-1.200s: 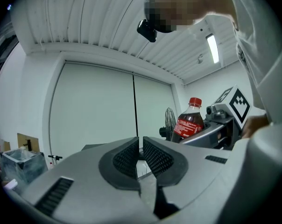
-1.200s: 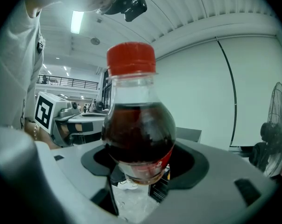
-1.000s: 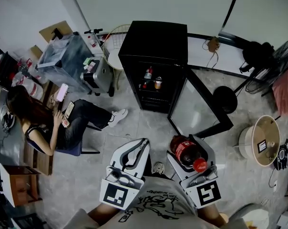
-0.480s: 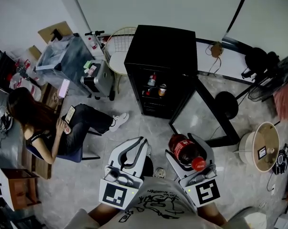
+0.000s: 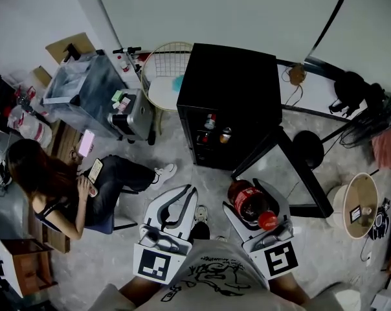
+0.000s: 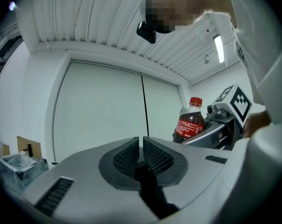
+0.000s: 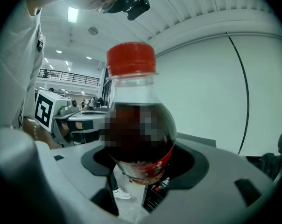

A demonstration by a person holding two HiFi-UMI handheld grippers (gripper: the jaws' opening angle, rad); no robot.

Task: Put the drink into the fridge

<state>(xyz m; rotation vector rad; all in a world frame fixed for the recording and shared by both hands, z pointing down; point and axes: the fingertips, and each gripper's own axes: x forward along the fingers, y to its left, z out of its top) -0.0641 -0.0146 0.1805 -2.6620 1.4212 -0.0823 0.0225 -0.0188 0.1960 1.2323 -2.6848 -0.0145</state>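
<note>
The clear plastic cola bottle with red cap and red label point(image 7: 137, 125) stands cap up between the jaws of the right tool point(image 7: 143, 164), which are set wide and press on its lower body. It is held above the floor, in front of the open glass door point(image 5: 273, 167) of the black fridge point(image 5: 231, 83). The label's white print is too small to read. The left tool point(image 6: 142, 153) has its jaws together on nothing.

The floor is grey marbled tiles point(image 5: 182, 167). The fridge backs onto the pale far wall, and a seated person point(image 5: 59, 186) is near the floor's left edge. Against the earlier frame, the fridge sits lower and further right in the head view — the grip on the bottle is unchanged.
</note>
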